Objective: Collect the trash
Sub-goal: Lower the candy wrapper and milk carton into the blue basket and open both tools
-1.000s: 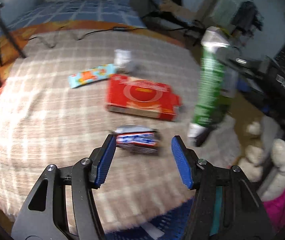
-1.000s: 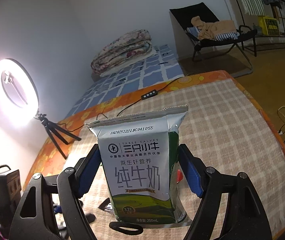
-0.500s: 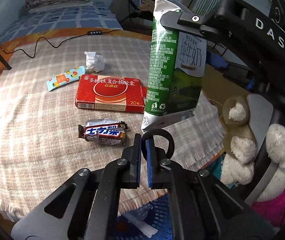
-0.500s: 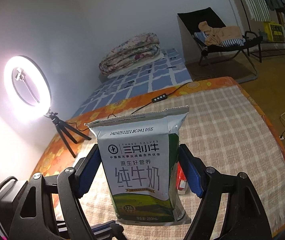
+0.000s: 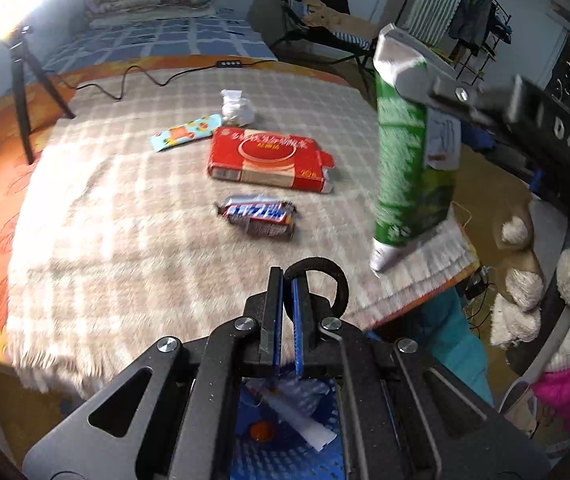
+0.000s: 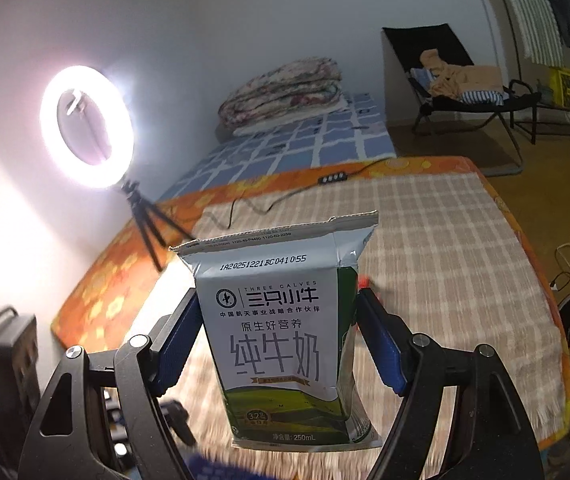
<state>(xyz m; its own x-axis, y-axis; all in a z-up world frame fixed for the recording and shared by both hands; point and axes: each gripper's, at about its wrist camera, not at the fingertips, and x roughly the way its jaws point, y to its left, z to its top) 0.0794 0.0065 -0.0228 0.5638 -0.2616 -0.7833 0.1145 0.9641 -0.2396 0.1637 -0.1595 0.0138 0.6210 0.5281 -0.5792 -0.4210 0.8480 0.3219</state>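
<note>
Right tool (image 6: 277,340) has the milk carton (image 6: 281,332) clamped across its width, blue pads on both side faces, carton upright, long axis vertical, sealed top edge up. In the left wrist view the same milk carton (image 5: 409,160) hangs in the air off the right edge of the bed, above the fringe of the plaid blanket (image 5: 125,208), clear of everything lying on it.

Left tool (image 5: 285,292) is closed all the way, pads together, nothing between them. It hooks a black loop (image 5: 325,276), I think a handle, can't confirm. Directly under that tool is a blue perforated basket (image 5: 285,448) with some scraps already in it.

Key relation: carton sits up and to the right of the basket, so I read the next move as bringing the right hand toward me and leftward until the carton is over the basket opening, then releasing. The right hand is the only one that matters for this; the left is empty.

Remaining on the blanket: candy bar wrapper (image 5: 259,216) nearest the left tool, long axis left-right; red box (image 5: 271,160) just behind it; light-blue wrapper (image 5: 185,134) and crumpled tissue (image 5: 237,108) farther back. Left tool points steeply down at the blanket, right one shallower.
</note>
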